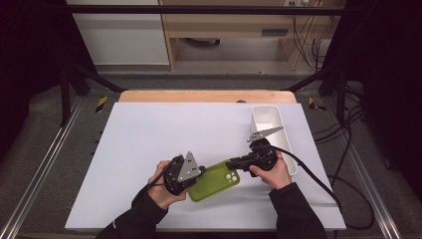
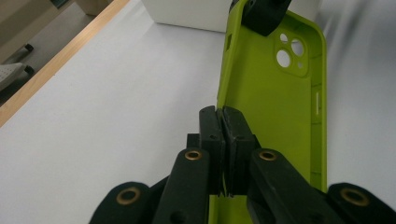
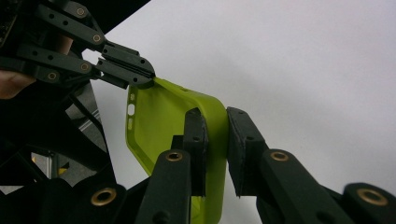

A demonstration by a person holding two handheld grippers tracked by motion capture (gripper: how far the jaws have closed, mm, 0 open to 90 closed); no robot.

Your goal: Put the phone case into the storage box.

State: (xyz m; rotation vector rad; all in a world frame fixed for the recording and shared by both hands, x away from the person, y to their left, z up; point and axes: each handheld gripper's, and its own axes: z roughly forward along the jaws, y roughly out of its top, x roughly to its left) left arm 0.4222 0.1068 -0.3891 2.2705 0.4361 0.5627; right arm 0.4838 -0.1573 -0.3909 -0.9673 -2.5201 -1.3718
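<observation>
Low in the middle of the high view, a green phone case sits between the two grippers, over the white surface. Its lower left end is hidden under the left gripper and the grey plate on it, and whether the case rests on the surface or hangs just above it cannot be told from there. In the left gripper view the lower part of the case is cut off by the frame edge and by the jaws; the left gripper is closed on the case's thin side wall at lower centre. At the top of that frame the other gripper's tip covers the corner beside the camera holes. In the right gripper view the right gripper is clamped on the rounded corner of the case, one jaw inside and one outside. A white bin stands at the right of the surface, partly hidden behind the right hand.
</observation>
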